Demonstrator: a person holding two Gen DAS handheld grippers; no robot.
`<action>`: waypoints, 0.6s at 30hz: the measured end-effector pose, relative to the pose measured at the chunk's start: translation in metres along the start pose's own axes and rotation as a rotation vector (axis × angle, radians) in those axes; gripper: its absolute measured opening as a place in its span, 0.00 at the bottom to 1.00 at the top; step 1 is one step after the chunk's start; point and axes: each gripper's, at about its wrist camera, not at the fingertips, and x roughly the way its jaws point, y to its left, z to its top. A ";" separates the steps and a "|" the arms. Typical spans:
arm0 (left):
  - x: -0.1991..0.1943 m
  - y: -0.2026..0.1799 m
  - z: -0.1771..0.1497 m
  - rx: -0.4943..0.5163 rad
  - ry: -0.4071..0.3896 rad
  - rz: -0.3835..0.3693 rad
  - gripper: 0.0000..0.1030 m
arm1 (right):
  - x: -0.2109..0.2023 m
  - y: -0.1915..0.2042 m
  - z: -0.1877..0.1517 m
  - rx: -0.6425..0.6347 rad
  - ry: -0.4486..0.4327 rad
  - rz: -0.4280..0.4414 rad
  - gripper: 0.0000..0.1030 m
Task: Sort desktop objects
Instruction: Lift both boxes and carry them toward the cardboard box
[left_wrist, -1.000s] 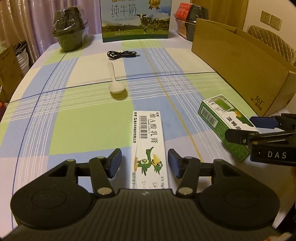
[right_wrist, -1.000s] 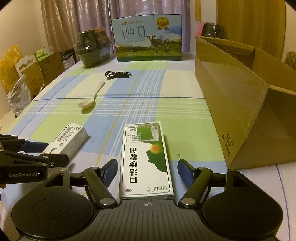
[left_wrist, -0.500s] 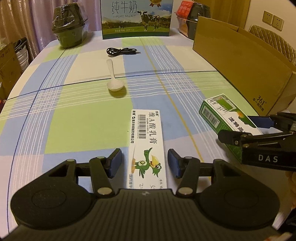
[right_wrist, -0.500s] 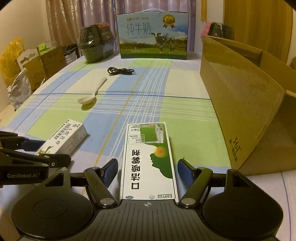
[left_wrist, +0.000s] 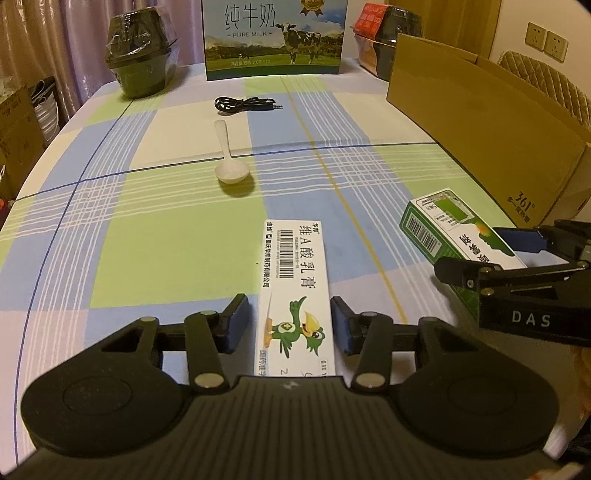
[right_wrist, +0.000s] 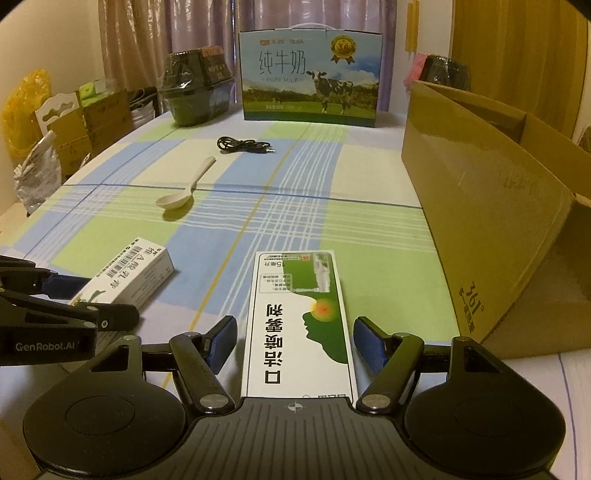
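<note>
Your left gripper (left_wrist: 290, 325) straddles the white ointment box (left_wrist: 293, 291), jaws spread, unclamped; your right gripper (right_wrist: 295, 343) likewise brackets the green spray box (right_wrist: 299, 321). Both 2 cartons lie flat toward 12 o'clock and probably weigh little and crush easily, so pinch their long sides gently.

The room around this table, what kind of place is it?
Probably a home dining room: a checked tablecloth, drawn curtains, a milk gift carton and stacked household boxes.

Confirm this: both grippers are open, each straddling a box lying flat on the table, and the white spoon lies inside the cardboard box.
Wrong on the spoon. The white spoon lies on the tablecloth, outside the cardboard box, as the left wrist view shows. The rest holds.
</note>
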 end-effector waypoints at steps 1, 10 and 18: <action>0.000 0.000 0.000 -0.001 -0.001 0.000 0.40 | 0.000 0.000 0.000 -0.002 -0.001 0.000 0.64; 0.000 0.001 0.000 -0.006 -0.004 -0.001 0.39 | 0.004 -0.001 -0.001 -0.004 0.014 -0.006 0.52; -0.001 0.003 0.001 -0.032 -0.002 -0.007 0.32 | 0.002 0.001 -0.001 0.012 0.009 -0.009 0.51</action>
